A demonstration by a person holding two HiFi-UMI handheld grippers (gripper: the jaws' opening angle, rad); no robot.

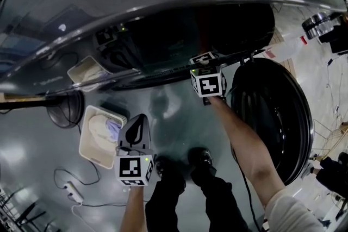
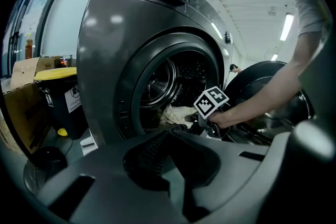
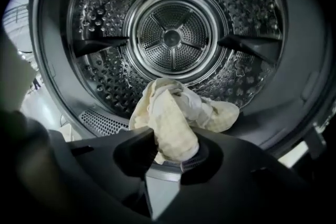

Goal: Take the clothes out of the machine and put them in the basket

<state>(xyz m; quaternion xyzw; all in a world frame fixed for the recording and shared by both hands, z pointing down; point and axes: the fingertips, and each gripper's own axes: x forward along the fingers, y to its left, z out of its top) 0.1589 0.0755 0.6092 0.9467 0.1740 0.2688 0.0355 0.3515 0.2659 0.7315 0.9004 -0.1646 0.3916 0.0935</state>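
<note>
- My right gripper (image 3: pixel 176 150) is clenched on a cream cloth (image 3: pixel 170 118). A fold of it is pinched between the pads at the lower middle of the right gripper view.
- The rest of the cloth trails up and to the right onto the lower front of the perforated drum (image 3: pixel 173 34), just inside the machine's opening.
- In the left gripper view the same cloth shows as a pale lump at the mouth of the washing machine (image 2: pixel 131 34), just left of my right gripper's marker cube (image 2: pixel 212 102).
- My left gripper (image 2: pixel 176 136) has its tips drawn together with nothing between them. It sits low in the head view, outside the machine and aimed toward its opening.
- The machine's round door (image 1: pixel 272 117) stands swung open at the right of the head view, beside my right forearm (image 1: pixel 244 144).
- The basket (image 1: pixel 86 133), cream-coloured, is on the floor at the lower left of the head view, just left of my left gripper. Pale clothing (image 1: pixel 106 130) already lies in it.
- A yellow-lidded bin (image 2: pixel 58 75) stands at the left of the left gripper view, beside the machine.
</note>
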